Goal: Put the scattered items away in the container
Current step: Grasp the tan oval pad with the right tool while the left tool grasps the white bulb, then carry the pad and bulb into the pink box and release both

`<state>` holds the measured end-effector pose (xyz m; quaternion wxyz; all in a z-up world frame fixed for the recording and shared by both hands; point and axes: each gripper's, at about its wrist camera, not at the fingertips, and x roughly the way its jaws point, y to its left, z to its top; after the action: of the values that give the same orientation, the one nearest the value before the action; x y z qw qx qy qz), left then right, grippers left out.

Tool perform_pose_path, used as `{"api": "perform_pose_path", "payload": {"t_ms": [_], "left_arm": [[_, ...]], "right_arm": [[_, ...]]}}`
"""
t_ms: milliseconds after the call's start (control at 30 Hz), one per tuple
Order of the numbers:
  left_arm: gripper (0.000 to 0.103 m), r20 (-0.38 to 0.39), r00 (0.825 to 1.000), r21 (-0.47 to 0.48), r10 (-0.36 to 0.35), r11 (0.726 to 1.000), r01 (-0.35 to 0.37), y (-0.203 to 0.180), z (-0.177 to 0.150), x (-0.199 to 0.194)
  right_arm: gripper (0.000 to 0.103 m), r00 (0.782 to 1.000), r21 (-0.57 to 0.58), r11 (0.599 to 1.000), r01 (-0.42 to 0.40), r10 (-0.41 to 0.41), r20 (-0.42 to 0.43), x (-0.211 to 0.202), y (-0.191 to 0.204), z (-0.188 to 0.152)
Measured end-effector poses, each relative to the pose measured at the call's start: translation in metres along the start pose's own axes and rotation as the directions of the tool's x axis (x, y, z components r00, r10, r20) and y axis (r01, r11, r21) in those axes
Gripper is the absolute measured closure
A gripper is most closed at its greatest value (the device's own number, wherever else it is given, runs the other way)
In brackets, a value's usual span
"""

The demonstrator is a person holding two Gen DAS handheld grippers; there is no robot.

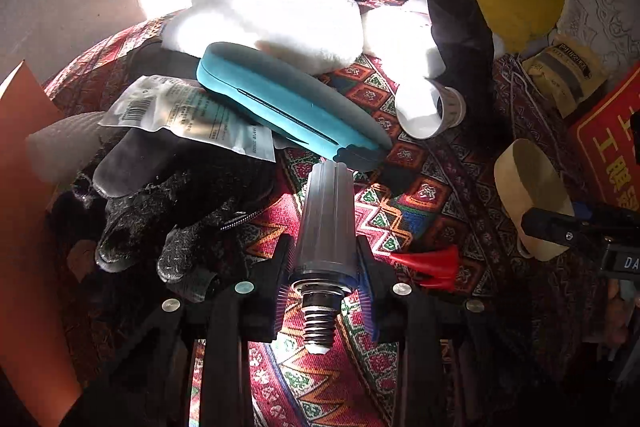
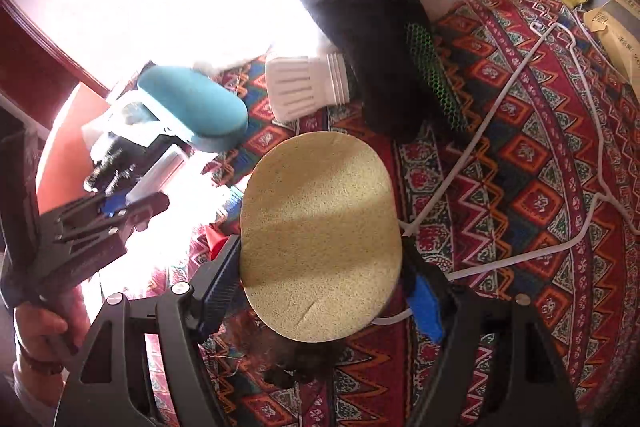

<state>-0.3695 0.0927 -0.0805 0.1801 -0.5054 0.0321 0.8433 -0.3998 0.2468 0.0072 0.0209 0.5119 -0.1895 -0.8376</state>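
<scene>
Gripping a grey bulb [image 1: 326, 227] near its screw base, the left gripper [image 1: 325, 291] hangs over the patterned cloth [image 1: 420, 219], just short of the teal case [image 1: 288, 107]. The right gripper [image 2: 320, 267] has its pads against the sides of a tan oval sponge [image 2: 320, 235], grasping it above the cloth beside a white hanger [image 2: 520, 155]. Black gloves [image 1: 168, 227] lie left of the bulb.

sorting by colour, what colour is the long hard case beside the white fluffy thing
Teal, a long hard-shell case; clearest in the left wrist view.
</scene>
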Motion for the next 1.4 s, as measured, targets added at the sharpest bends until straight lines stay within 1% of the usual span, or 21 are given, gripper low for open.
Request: {"api": "perform_pose_path", "payload": {"t_ms": [133,233,367,433,467,533,600,700,733,800,867,900,933,967,1000,1033,1100,1167,1267,1333,1400], "left_arm": [[0.077,0.118,0.991,-0.097,-0.056,0.993,0.067,0.016,-0.021,-0.070],[0.076,0.233,0.968,-0.148,-0.096,0.980,0.133,0.033,-0.033,-0.121],[0.076,0.347,0.937,-0.190,-0.051,0.974,0.123,0.063,-0.045,-0.179],[0.076,0.405,0.914,-0.229,-0.011,0.967,0.112,0.090,-0.051,-0.211],[0.076,0.431,0.902,-0.252,0.004,0.961,0.116,0.104,-0.053,-0.225],[0.076,0.483,0.875,-0.291,0.042,0.950,0.115,0.137,-0.052,-0.251],[0.076,0.516,0.848,-0.347,0.120,0.935,0.079,0.173,-0.052,-0.273],[0.076,0.525,0.814,-0.443,0.249,0.896,0.012,0.223,-0.060,-0.287],[0.076,0.518,0.813,-0.477,0.266,0.879,0.017,0.239,-0.065,-0.286],[0.076,0.491,0.823,-0.550,0.285,0.834,0.040,0.271,-0.076,-0.279],[0.076,0.467,0.829,-0.588,0.308,0.808,0.031,0.293,-0.085,-0.272],[0.072,0.438,0.834,-0.603,0.334,0.798,-0.002,0.300,-0.088,-0.269],[0.063,0.401,0.837,-0.625,0.372,0.780,-0.047,0.305,-0.091,-0.267],[0.056,0.377,0.832,-0.645,0.407,0.760,-0.079,0.308,-0.097,-0.268],[0.039,0.376,0.821,-0.660,0.430,0.746,-0.088,0.311,-0.102,-0.271],[0.026,0.390,0.807,-0.671,0.443,0.737,-0.080,0.314,-0.109,-0.276],[0.020,0.416,0.781,-0.688,0.465,0.723,-0.063,0.315,-0.120,-0.287],[0.020,0.436,0.769,-0.686,0.468,0.726,-0.053,0.316,-0.126,-0.295],[0.019,0.445,0.777,-0.664,0.446,0.746,-0.048,0.307,-0.127,-0.292],[0.019,0.441,0.793,-0.635,0.422,0.770,-0.056,0.294,-0.121,-0.284],[0.019,0.430,0.814,-0.585,0.390,0.807,-0.078,0.270,-0.111,-0.271]], "right_arm": [[0.029,0.997,0.028,0.999,-0.033,0.031,0.071,-0.031,-0.001,0.000],[0.029,0.991,0.037,0.998,-0.046,0.041,0.127,-0.053,0.007,-0.004],[0.029,0.979,0.023,0.998,-0.055,0.049,0.196,-0.074,0.039,-0.005],[0.029,0.973,-0.001,0.998,-0.055,0.054,0.223,-0.083,0.061,-0.009],[0.029,0.969,-0.018,0.997,-0.075,0.077,0.234,-0.087,0.075,-0.011],[0.029,0.954,-0.087,0.988,-0.130,0.148,0.261,-0.098,0.117,-0.009],[0.029,0.931,-0.196,0.966,-0.167,0.220,0.291,-0.111,0.173,-0.009],[0.029,0.894,-0.348,0.907,-0.237,0.343,0.288,-0.122,0.268,-0.005],[0.029,0.884,-0.398,0.882,-0.253,0.378,0.276,-0.122,0.301,-0.002],[0.029,0.873,-0.479,0.840,-0.253,0.412,0.261,-0.117,0.364,0.002],[0.029,0.873,-0.542,0.803,-0.247,0.427,0.237,-0.102,0.420,0.005],[0.028,0.880,-0.572,0.783,-0.244,0.426,0.208,-0.089,0.444,0.006],[0.028,0.897,-0.594,0.772,-0.228,0.403,0.180,-0.075,0.465,0.007],[0.026,0.912,-0.600,0.774,-0.204,0.372,0.170,-0.062,0.480,0.007],[0.022,0.922,-0.592,0.786,-0.177,0.343,0.179,-0.052,0.488,0.006],[0.017,0.927,-0.576,0.802,-0.160,0.323,0.192,-0.046,0.489,0.005],[0.017,0.925,-0.536,0.823,-0.190,0.333,0.183,-0.041,0.475,0.004],[0.017,0.925,-0.490,0.840,-0.233,0.347,0.156,-0.038,0.450,0.004],[0.017,0.928,-0.429,0.877,-0.217,0.321,0.187,-0.046,0.395,0.007],[0.017,0.932,-0.392,0.901,-0.184,0.286,0.221,-0.056,0.351,0.010],[0.017,0.937,-0.345,0.929,-0.136,0.234,0.261,-0.067,0.304,0.013]]}}
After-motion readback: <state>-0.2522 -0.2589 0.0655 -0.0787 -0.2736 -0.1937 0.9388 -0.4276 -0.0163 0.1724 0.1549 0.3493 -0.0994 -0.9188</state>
